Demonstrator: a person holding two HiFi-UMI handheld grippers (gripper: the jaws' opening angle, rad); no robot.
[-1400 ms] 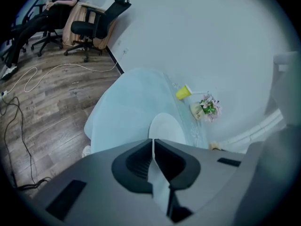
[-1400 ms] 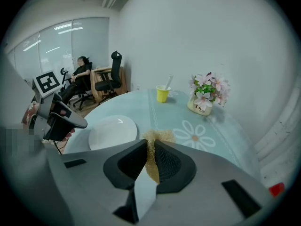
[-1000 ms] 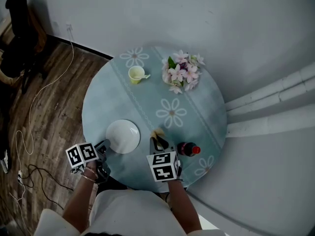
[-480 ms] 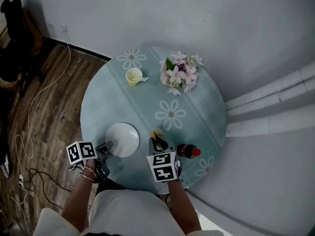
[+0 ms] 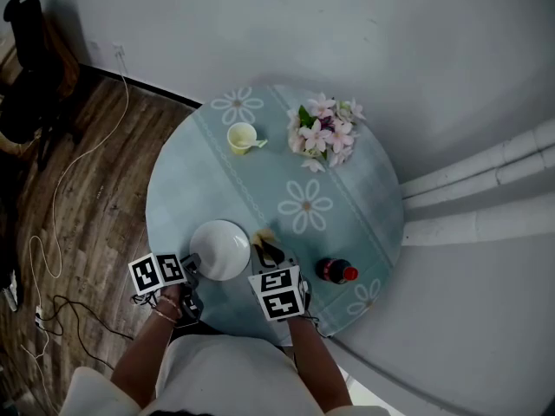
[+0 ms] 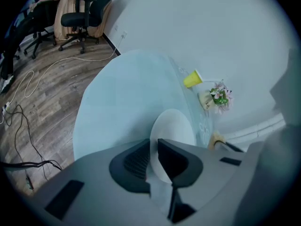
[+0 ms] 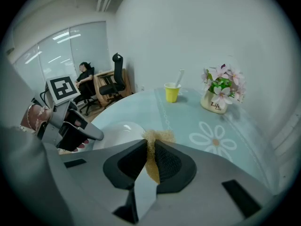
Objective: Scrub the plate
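Observation:
A white plate (image 5: 219,250) lies near the front left of the round blue table (image 5: 347,198). My left gripper (image 5: 192,262) is at the plate's near-left rim, and its jaws are closing. In the left gripper view the plate (image 6: 175,125) has its rim pinched between the two dark pads of the left gripper (image 6: 154,150). My right gripper (image 5: 270,255) is just right of the plate, shut on a tan sponge (image 5: 263,237). In the right gripper view the sponge (image 7: 156,139) pokes out of the right gripper (image 7: 151,153), with the plate (image 7: 120,130) just beyond it.
A yellow cup (image 5: 241,137) with a spoon and a pot of pink flowers (image 5: 325,133) stand at the table's far side. A dark bottle with a red cap (image 5: 336,271) lies right of my right gripper. Cables (image 5: 52,232) trail over the wooden floor on the left.
The left gripper's jaws have come together on the plate's rim. The right gripper has moved left with the sponge, closer to the plate.

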